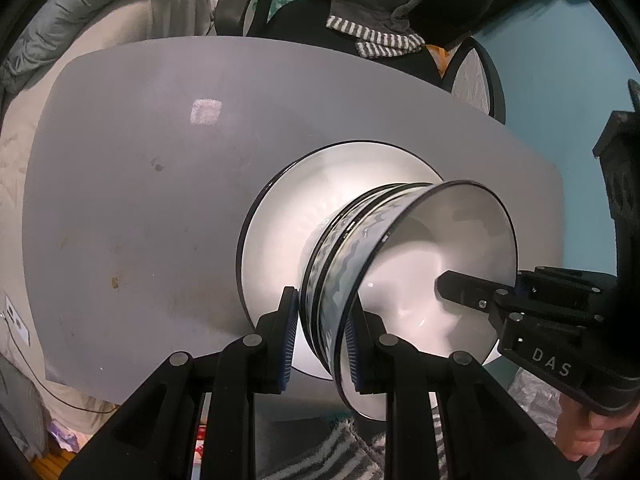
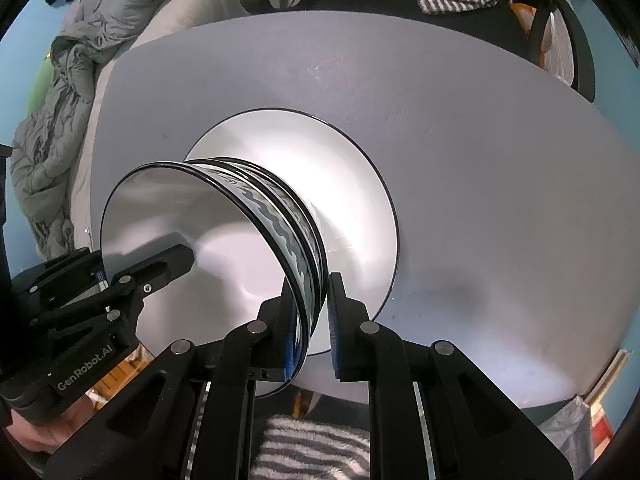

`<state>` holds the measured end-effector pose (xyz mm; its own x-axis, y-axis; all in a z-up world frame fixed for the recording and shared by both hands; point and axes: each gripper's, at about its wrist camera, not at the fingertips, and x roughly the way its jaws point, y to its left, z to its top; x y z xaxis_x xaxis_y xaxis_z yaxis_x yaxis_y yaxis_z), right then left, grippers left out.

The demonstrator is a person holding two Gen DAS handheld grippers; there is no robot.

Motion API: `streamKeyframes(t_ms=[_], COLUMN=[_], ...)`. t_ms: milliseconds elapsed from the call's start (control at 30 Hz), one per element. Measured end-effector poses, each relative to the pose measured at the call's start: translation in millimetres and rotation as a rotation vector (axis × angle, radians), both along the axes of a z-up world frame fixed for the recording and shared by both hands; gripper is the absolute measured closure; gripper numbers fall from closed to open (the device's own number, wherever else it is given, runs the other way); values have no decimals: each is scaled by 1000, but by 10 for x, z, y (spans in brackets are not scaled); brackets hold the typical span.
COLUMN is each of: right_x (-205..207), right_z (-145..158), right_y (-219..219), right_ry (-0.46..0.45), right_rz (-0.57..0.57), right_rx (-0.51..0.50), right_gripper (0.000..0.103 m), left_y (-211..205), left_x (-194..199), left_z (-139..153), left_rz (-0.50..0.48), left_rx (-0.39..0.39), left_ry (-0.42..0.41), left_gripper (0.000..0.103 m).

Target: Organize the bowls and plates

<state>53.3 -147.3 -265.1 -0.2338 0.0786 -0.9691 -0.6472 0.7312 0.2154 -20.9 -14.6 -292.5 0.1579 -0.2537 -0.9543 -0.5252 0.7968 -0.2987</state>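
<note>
Grey counter (image 1: 140,200), scuffed, nearly bare. White plate (image 1: 280,216) with a dark rim lies flat on it, toward the near edge. On the plate, a stack of bowls (image 1: 420,264): white inside, grey wave pattern outside, dark rims, about three nested. Left tool (image 1: 322,340) clenched on the stack's rim at one side, one finger inside, one outside. Right tool (image 2: 308,320) likewise clamped on the opposite rim. Striped rug (image 2: 312,448) below the counter edge.
</note>
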Motion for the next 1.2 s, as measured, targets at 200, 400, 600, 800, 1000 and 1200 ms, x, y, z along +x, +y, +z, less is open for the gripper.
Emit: streamKeyframes(t_ms=[200, 400, 600, 800, 1000, 1200], right_x=[22, -56, -84, 11, 121, 107], right_z=[15, 39, 38, 105, 336, 747], right_y=[-4, 59, 84, -21, -190, -381], right_ry=[2, -5, -10, -43, -70, -173], right_rz=[8, 55, 79, 45, -26, -43], right_rx=[6, -7, -1, -3, 30, 63], right_gripper=[88, 78, 68, 40, 38, 30], left_y=[9, 23, -9, 90, 148, 111], left_x=[16, -11, -31, -133, -270, -368], left_z=[-6, -40, 17, 169, 392, 756], left_rz=[8, 17, -10, 26, 49, 79], left_rx=[-1, -14, -13, 28, 75, 118], left_ry=[-9, -12, -31, -42, -51, -92], left_gripper=[82, 75, 62, 35, 24, 14])
